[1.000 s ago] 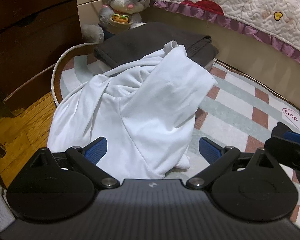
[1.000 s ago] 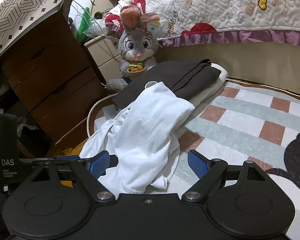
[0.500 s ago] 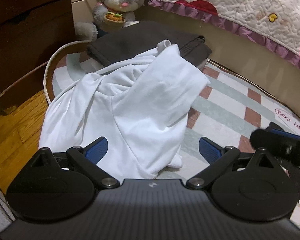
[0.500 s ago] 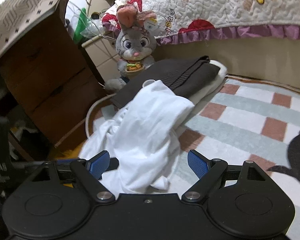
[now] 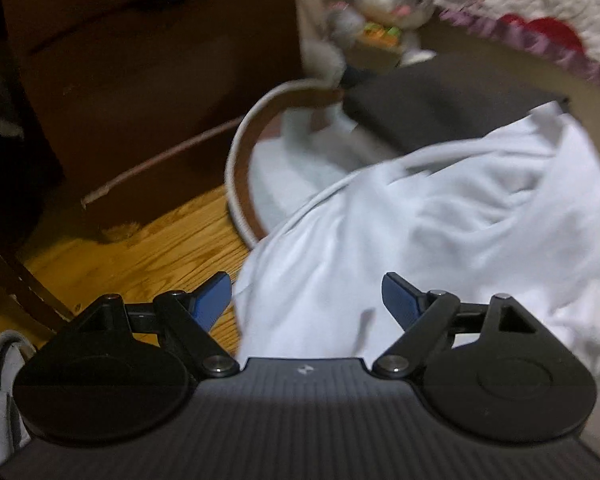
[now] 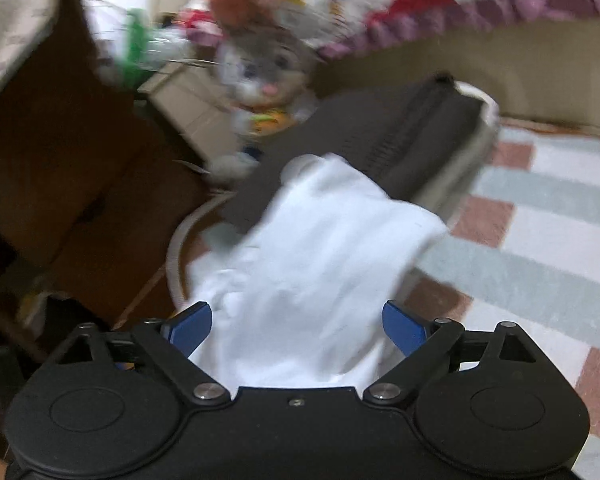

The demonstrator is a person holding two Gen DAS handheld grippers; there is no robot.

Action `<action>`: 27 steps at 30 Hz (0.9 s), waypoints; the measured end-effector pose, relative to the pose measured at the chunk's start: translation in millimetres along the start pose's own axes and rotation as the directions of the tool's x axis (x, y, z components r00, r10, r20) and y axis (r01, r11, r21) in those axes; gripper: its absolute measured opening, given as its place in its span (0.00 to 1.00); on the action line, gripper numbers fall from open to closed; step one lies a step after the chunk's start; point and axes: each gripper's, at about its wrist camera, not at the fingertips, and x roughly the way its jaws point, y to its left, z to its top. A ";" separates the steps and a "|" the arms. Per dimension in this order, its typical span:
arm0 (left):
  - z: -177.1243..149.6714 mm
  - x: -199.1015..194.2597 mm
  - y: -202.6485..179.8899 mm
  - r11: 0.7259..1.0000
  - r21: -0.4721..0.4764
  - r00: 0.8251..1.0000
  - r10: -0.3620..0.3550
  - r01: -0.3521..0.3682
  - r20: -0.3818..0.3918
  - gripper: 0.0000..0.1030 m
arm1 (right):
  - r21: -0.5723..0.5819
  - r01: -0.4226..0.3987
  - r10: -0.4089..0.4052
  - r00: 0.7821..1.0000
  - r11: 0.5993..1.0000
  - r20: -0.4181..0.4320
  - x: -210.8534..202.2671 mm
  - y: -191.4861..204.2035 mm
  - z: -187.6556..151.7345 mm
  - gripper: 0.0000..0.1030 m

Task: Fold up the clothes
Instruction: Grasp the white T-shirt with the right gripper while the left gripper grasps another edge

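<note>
A crumpled white garment lies heaped on a checked rug, its far end draped over a folded dark garment. My left gripper is open and hovers over the white garment's near left edge, close to the rug's border. In the right wrist view the same white garment fills the middle, with the folded dark garment behind it. My right gripper is open just above the cloth, blue pads on either side of it. Both views are blurred by motion.
A grey plush rabbit sits behind the clothes against a quilted bed cover. A dark wooden dresser stands to the left on wooden floor. The checked rug stretches to the right.
Both grippers have moved forward and lower toward the white garment. The left view has swung left, now showing the dresser and floor. Both stay open; the garment has not moved.
</note>
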 end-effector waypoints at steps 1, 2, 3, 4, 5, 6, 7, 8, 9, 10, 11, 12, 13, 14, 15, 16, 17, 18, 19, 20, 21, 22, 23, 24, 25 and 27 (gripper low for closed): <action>-0.8 6.7 3.4 1.000 0.003 1.000 -0.001 0.001 -0.002 0.80 | 0.025 0.031 -0.031 0.999 0.999 -0.007 10.6 -5.7 0.1 0.92; -1.5 13.4 6.7 1.000 0.005 1.000 -0.002 0.002 -0.004 0.80 | 0.030 0.024 -0.023 1.000 0.999 -0.010 18.7 -8.3 0.1 0.92; -2.3 20.1 10.1 1.000 0.008 1.000 -0.003 0.003 -0.006 0.81 | 0.035 0.016 -0.016 1.000 0.999 -0.013 26.7 -10.9 0.2 0.92; -3.0 26.9 13.4 1.000 0.010 1.000 -0.004 0.004 -0.008 0.83 | 0.041 0.009 -0.008 1.000 0.999 -0.015 34.8 -13.5 0.2 0.92; -3.8 33.6 16.8 1.000 0.013 1.000 -0.005 0.006 -0.010 0.84 | 0.046 0.001 0.000 1.000 0.999 -0.018 42.9 -16.1 0.2 0.92; -4.5 40.0 19.7 1.000 0.015 1.000 -0.010 0.010 -0.013 0.84 | 0.051 -0.006 0.007 1.000 0.999 -0.021 50.9 -18.7 0.3 0.92; -4.6 44.3 19.1 0.999 0.019 0.999 -0.040 0.041 -0.017 0.84 | 0.057 -0.014 0.015 1.000 0.998 -0.023 59.0 -21.3 0.3 0.92; -4.7 49.1 18.3 0.997 0.021 0.997 -0.073 0.073 -0.023 0.84 | 0.062 -0.021 0.023 0.999 0.998 -0.026 67.1 -23.9 0.3 0.92; -4.4 57.4 16.8 0.993 0.014 0.992 -0.120 0.121 -0.045 0.89 | 0.067 -0.028 0.030 0.999 0.997 -0.028 75.2 -26.5 0.4 0.81; -4.1 65.7 15.3 0.986 0.006 0.984 -0.167 0.168 -0.067 0.97 | 0.050 -0.078 0.080 0.996 0.996 -0.040 78.2 -22.8 0.8 0.54; -4.3 74.5 13.8 0.977 -0.002 0.973 -0.214 0.214 -0.090 1.00 | 0.038 -0.115 0.117 0.991 0.993 -0.057 80.7 -18.3 1.0 0.45; -7.7 87.3 12.0 0.968 0.002 0.960 -0.247 0.250 -0.135 1.00 | 0.021 -0.130 0.131 0.990 0.991 -0.055 78.7 -12.7 -0.7 0.33; -12.0 97.5 9.0 0.974 0.032 0.960 -0.216 0.225 -0.176 1.00 | -0.005 -0.145 0.145 0.988 0.989 -0.045 73.7 -7.7 -3.1 0.25; -16.3 107.8 6.0 0.977 0.062 0.959 -0.184 0.202 -0.216 1.00 | -0.032 -0.160 0.159 0.987 0.987 -0.035 68.6 -2.6 -5.6 0.23; -20.3 116.5 3.4 0.979 0.089 0.956 -0.156 0.182 -0.248 0.92 | -0.046 -0.166 0.165 0.986 0.985 -0.031 61.6 0.0 -8.0 0.21; -22.0 112.6 4.7 0.979 0.082 0.959 -0.164 0.188 -0.231 0.76 | -0.060 -0.173 0.172 0.985 0.983 -0.028 54.5 2.7 -10.4 0.19; -23.5 108.2 5.6 0.978 0.078 0.962 -0.171 0.192 -0.215 0.61 | -0.087 -0.176 0.175 0.984 0.981 -0.015 44.1 5.6 -13.8 0.18; -22.9 98.8 3.9 0.979 0.095 0.967 -0.161 0.182 -0.197 0.33 | -0.113 -0.178 0.179 0.984 0.977 -0.001 33.6 8.5 -17.3 0.16; -22.3 88.7 1.7 0.978 0.113 0.973 -0.151 0.173 -0.176 0.21 | -0.140 -0.174 0.177 0.984 0.975 0.011 24.8 8.4 -17.2 0.14; -21.3 73.8 -3.9 0.976 0.147 0.981 -0.145 0.163 -0.129 0.20 | -0.170 -0.164 0.171 0.985 0.972 0.029 14.1 10.9 -18.8 0.14; -20.2 58.8 -9.6 0.972 0.179 0.987 -0.140 0.152 -0.082 0.19 | -0.200 -0.153 0.166 0.985 0.968 0.047 3.3 13.4 -20.3 0.10; -19.2 43.8 -15.2 0.967 0.211 0.990 -0.136 0.140 -0.035 0.18 | -0.226 -0.139 0.159 0.985 0.964 0.072 -7.1 14.8 -20.7 0.09; -18.2 28.8 -20.9 0.962 0.243 0.991 -0.133 0.126 0.013 0.18 | -0.245 -0.128 0.157 0.983 0.961 0.099 -19.0 15.8 -20.5 0.09; -17.1 13.8 -26.5 0.956 0.273 0.990 -0.131 0.110 0.061 0.17 | -0.258 -0.121 0.158 0.979 0.959 0.127 -31.5 18.4 -20.8 0.09; -15.8 -0.9 -31.8 0.949 0.299 0.986 -0.132 0.095 0.106 0.17 | -0.266 -0.108 0.152 0.977 0.958 0.149 -42.5 18.8 -18.2 0.09; -7.7 -26.7 -36.1 0.947 0.303 0.973 -0.158 0.102 0.169 0.17 | -0.281 -0.082 0.140 0.971 0.956 0.194 -64.3 19.5 -12.9 0.09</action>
